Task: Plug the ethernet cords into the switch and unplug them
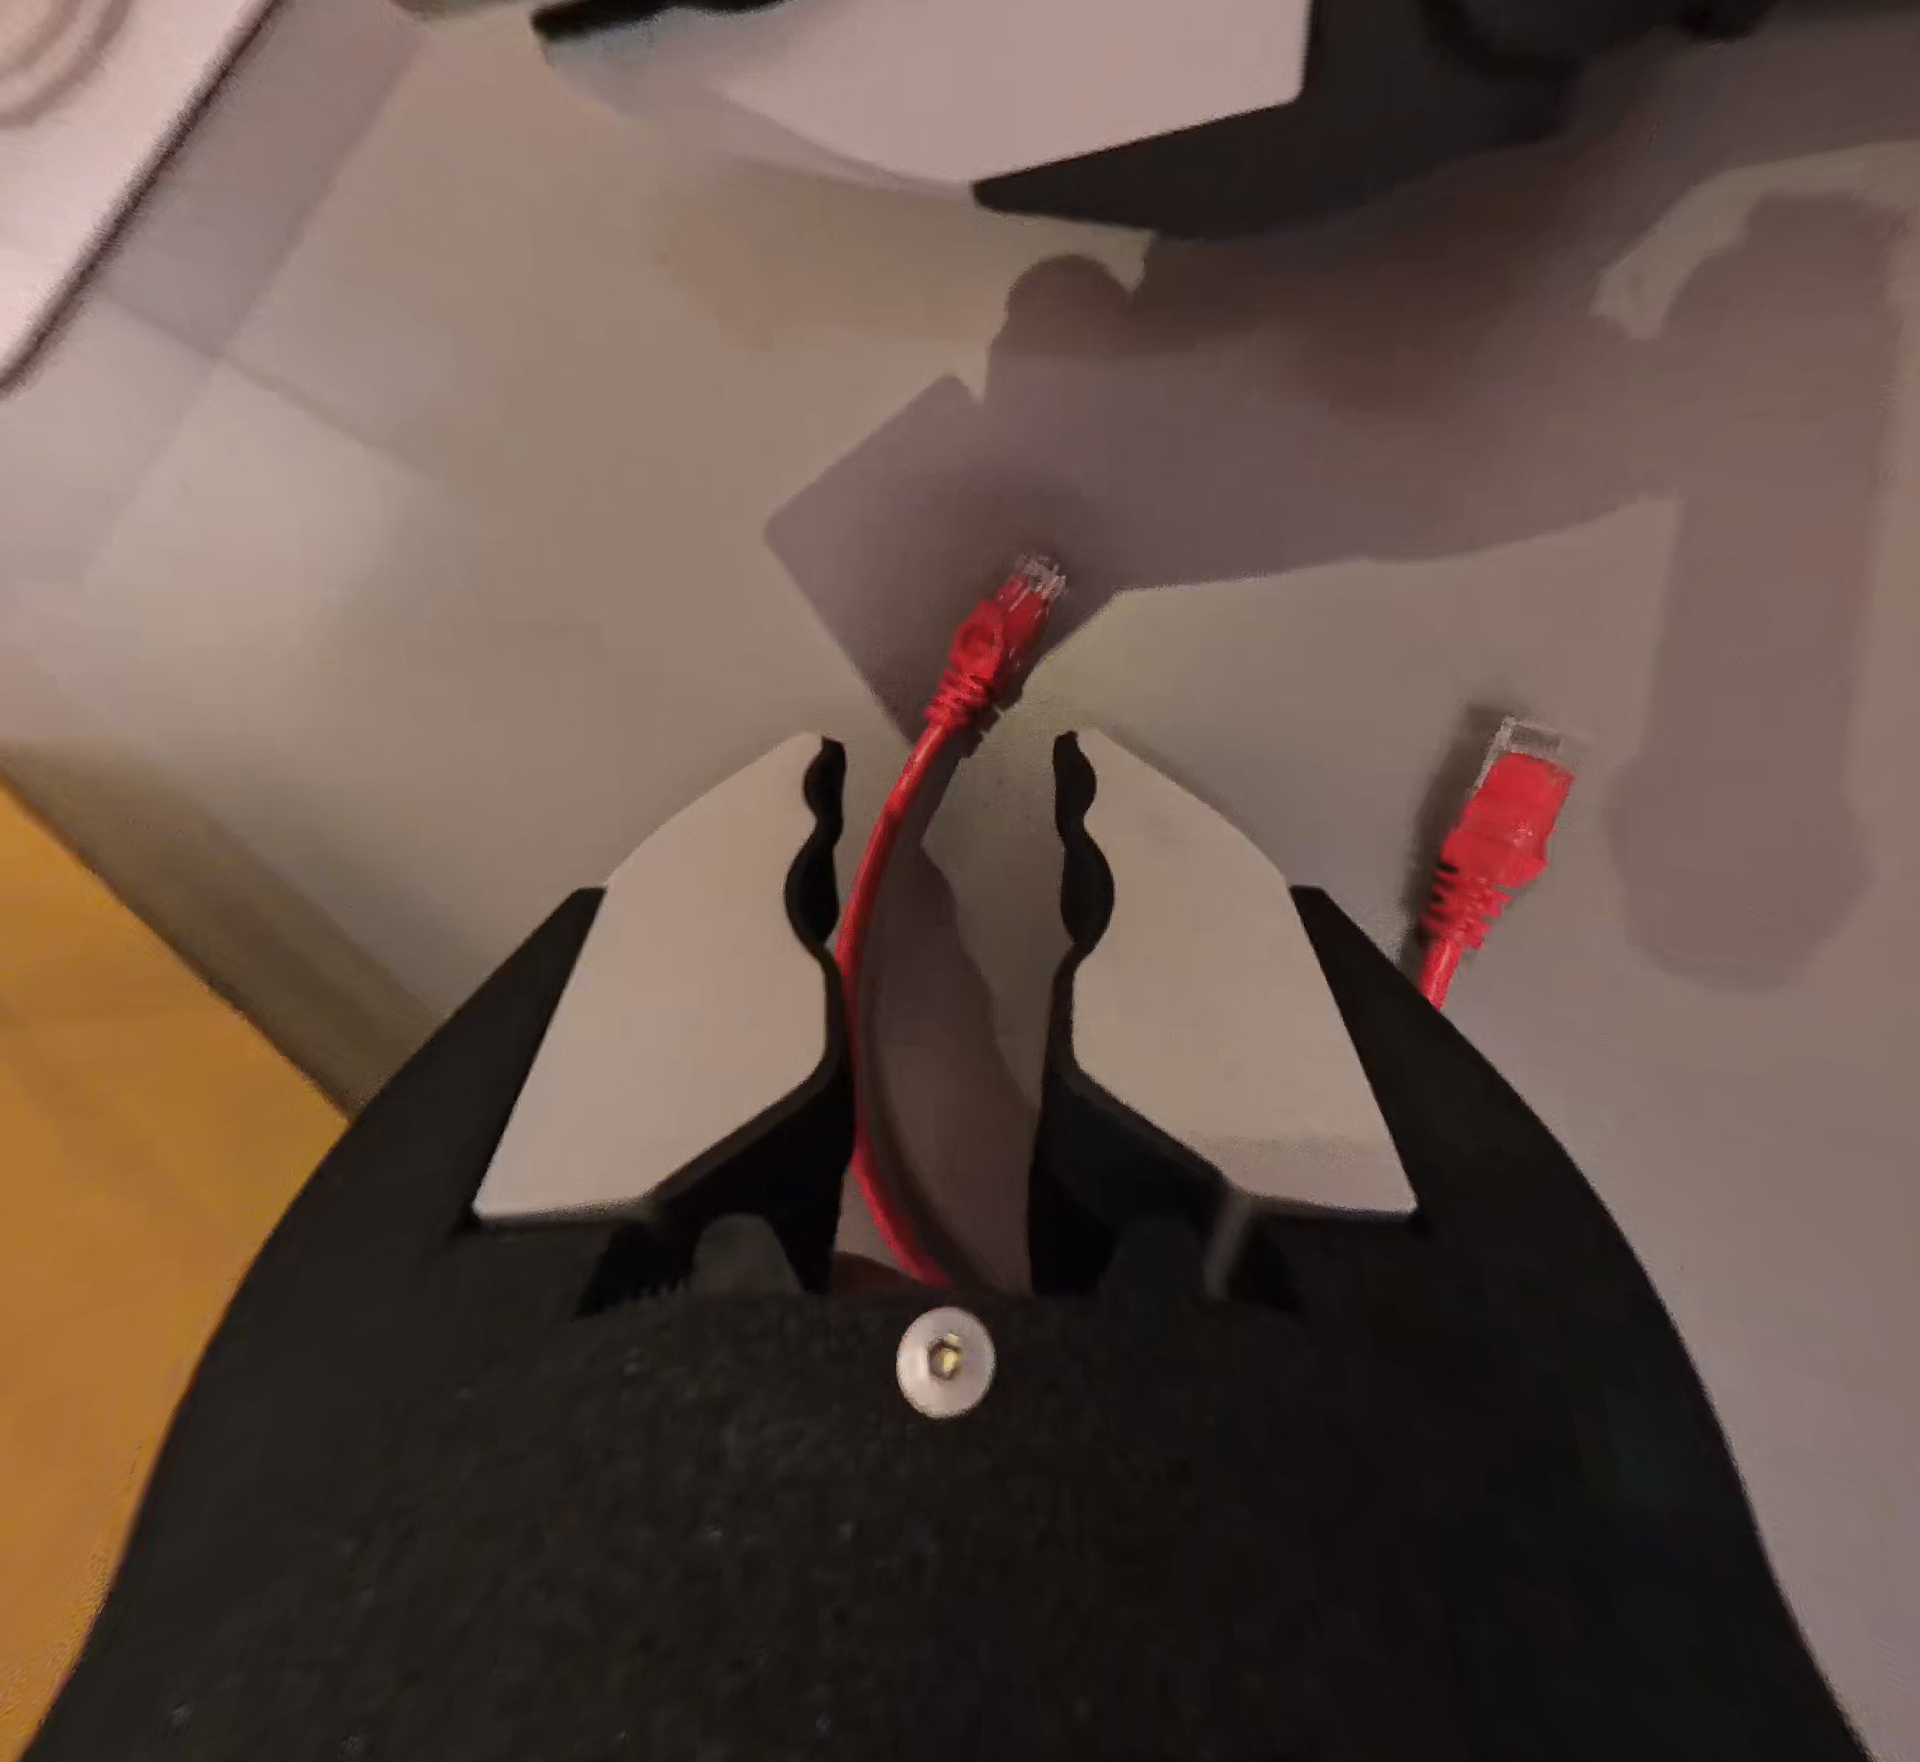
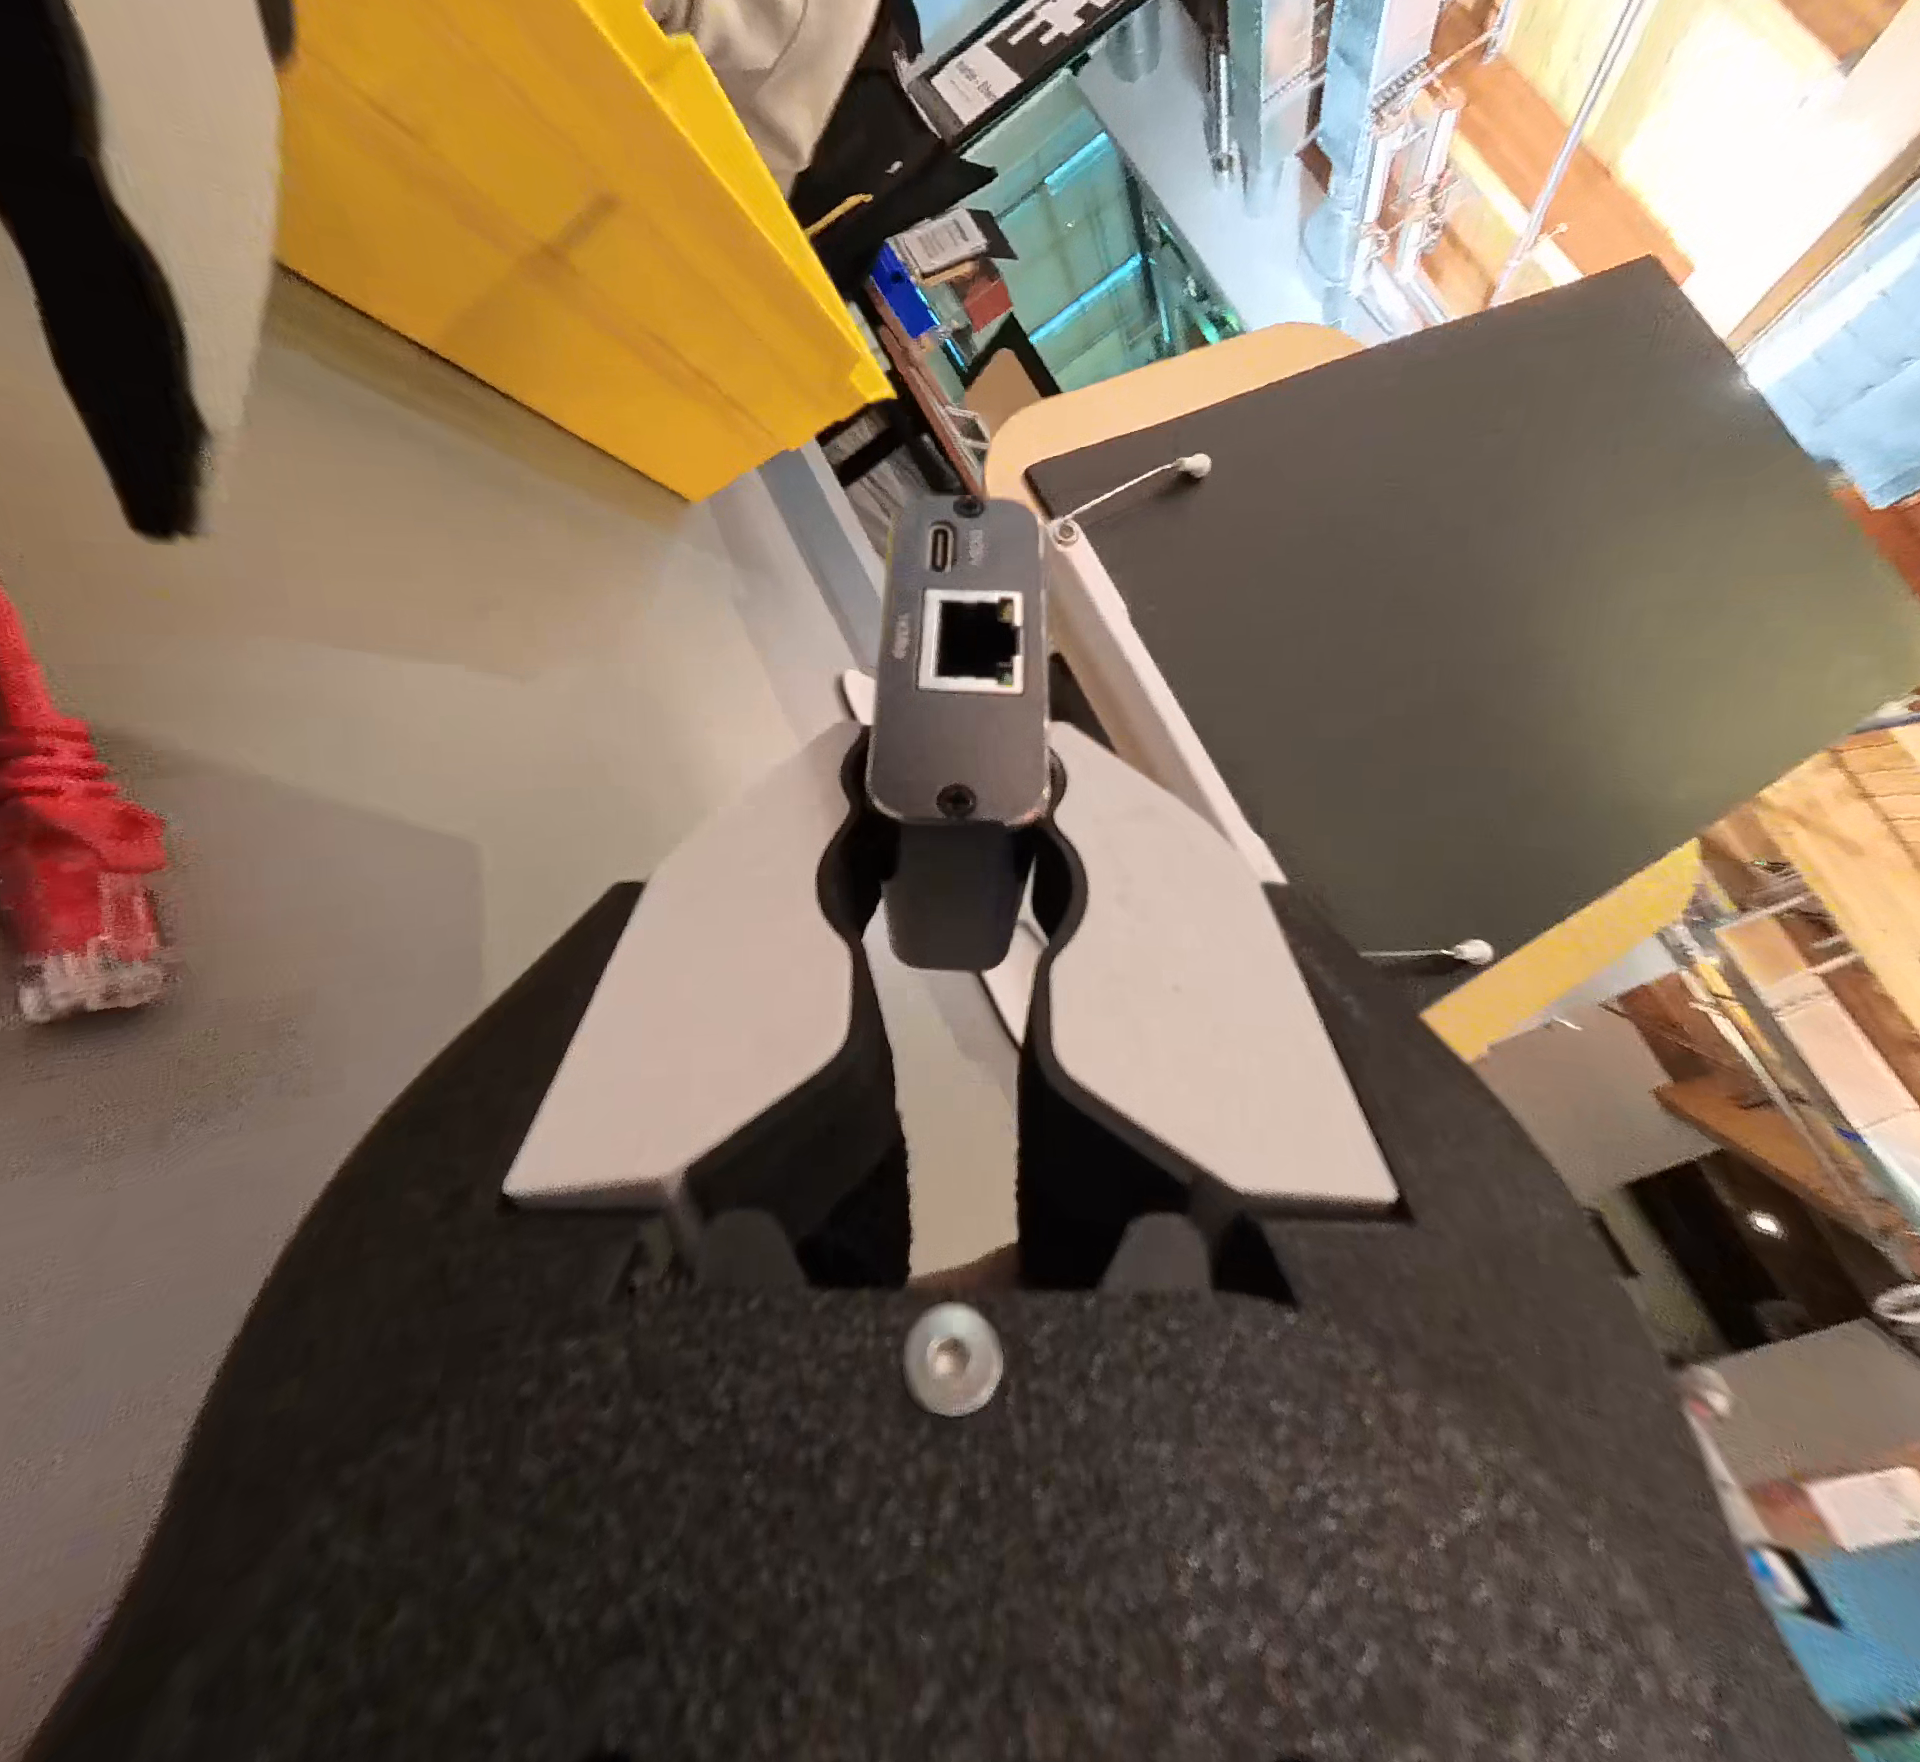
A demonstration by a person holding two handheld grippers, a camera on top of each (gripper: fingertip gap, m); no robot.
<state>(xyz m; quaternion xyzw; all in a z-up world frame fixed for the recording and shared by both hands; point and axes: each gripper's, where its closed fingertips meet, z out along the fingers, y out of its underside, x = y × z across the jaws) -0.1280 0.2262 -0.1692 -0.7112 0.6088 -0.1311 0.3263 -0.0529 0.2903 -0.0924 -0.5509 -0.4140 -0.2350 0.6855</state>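
The right gripper (image 2: 956,803) has its jaws clamped on a small dark-grey metal switch box (image 2: 956,673), lifted off the pale grey counter (image 2: 416,673) with its empty ethernet port facing the camera. The left gripper (image 1: 951,756) has its jaws apart around a thin red ethernet cord (image 1: 883,881), whose red-booted plug (image 1: 997,637) lies on the counter just beyond the fingertips. A second red ethernet plug (image 1: 1507,829) lies on the counter to the right, near a yellow plastic bin (image 2: 540,206).

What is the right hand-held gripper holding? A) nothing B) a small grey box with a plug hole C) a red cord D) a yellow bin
B: the right hand-held gripper is shut on the small grey switch, whose empty port faces the camera.
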